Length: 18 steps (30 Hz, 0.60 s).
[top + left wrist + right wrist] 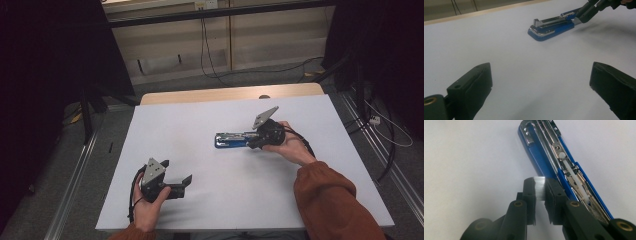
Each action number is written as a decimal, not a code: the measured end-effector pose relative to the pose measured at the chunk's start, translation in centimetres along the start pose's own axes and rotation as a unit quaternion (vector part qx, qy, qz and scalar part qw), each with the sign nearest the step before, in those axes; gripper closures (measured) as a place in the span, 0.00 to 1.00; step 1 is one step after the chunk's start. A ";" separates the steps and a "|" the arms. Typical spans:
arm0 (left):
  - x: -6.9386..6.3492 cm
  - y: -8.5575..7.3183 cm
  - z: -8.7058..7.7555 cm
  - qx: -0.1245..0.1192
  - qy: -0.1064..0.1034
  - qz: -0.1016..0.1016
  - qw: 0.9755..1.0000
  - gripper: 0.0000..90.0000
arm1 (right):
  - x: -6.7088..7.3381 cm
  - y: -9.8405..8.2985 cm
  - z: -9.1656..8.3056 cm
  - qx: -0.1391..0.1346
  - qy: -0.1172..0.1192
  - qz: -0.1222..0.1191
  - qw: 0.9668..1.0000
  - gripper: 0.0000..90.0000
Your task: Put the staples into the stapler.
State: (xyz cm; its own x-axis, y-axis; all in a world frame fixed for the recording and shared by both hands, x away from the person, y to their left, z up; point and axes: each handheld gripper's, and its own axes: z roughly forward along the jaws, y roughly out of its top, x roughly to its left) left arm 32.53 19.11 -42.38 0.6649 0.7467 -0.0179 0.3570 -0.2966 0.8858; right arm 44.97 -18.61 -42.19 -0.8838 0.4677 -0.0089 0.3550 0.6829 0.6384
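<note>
A blue stapler (231, 140) lies flat in the middle of the white table (210, 115), its top swung open so the metal staple channel (564, 162) is bare. My right gripper (254, 141) is at the stapler's right end, shut on a short silver strip of staples (539, 185) held just beside the open channel. In the left gripper view the stapler (551, 26) lies far ahead, with the right gripper (586, 12) at its end. My left gripper (176, 171) rests near the table's front left, open, with nothing between its jaws (541, 67).
The table's wooden far edge (230, 93) borders a grey floor with trailing cables (260, 70). Metal floor rails (75, 175) run along both sides. Dark curtains hang at left and right.
</note>
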 end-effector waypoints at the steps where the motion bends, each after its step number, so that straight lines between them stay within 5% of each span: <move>1: 0.0 0.0 0.0 0.000 0.000 -0.001 1.000 0.05 | 0.0 0.0 0.0 -0.002 0.000 0.000 1.000 0.88; 18: 0.0 0.0 0.0 -0.001 -0.003 -0.001 1.000 0.05 | 0.1 1.3 0.4 -0.025 -0.001 -0.013 1.000 0.88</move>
State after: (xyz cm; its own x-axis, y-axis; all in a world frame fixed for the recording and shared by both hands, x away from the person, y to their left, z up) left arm 32.57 19.10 -42.41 0.6680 0.7438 -0.0230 0.3567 -0.2930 0.8871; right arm 45.45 -17.52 -41.67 -0.8922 0.4509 -0.0267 0.3161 0.6656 0.6761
